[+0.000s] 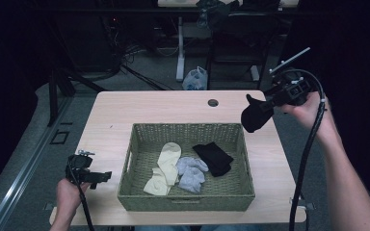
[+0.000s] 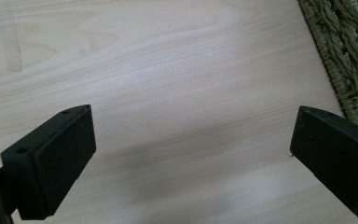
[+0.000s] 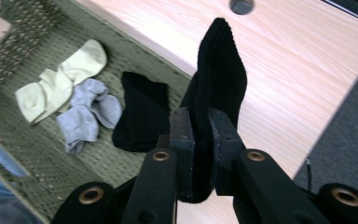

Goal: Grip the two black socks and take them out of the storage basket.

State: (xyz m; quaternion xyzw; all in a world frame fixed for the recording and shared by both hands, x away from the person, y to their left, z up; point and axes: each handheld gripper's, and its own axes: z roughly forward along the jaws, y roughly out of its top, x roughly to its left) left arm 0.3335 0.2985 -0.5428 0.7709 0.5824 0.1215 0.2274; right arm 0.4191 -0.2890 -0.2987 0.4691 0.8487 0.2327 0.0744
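The right gripper (image 1: 272, 103) is raised above the table's far right corner, its jaws pinching a black sock (image 1: 255, 114) near one end. In the high view the sock hangs off the jaw tips toward the basket (image 1: 139, 144), its long axis running from the gripper down and to the left, free end lowest and just past the basket's far right corner. In the right gripper view the same sock (image 3: 219, 79) stands straight out ahead of the jaws, long axis in line with them, its rounded free end pointing away from the gripper toward the round hole (image 3: 241, 5) in the table top; a short stub of the sock sticks out behind the pads, toward the camera. The pads (image 3: 182, 140) press flat on the ribbed fabric from both sides.

Beyond that gripper, to its left in its own view, the basket holds three more pieces: a second black sock (image 3: 142, 112) lying flat closest to the jaws, a crumpled grey sock (image 3: 86, 114) just beside it, and a cream sock (image 3: 58, 86) farthest off, touching the grey one.

The left gripper (image 1: 92, 176) sits low over the table (image 2: 177, 70) at the near left, outside the basket's left wall, pointing toward that wall. Its jaws are spread wide with nothing between them but bare wood; the woven basket edge (image 2: 349, 56) lies just beyond the jaw on the right of the left gripper view.
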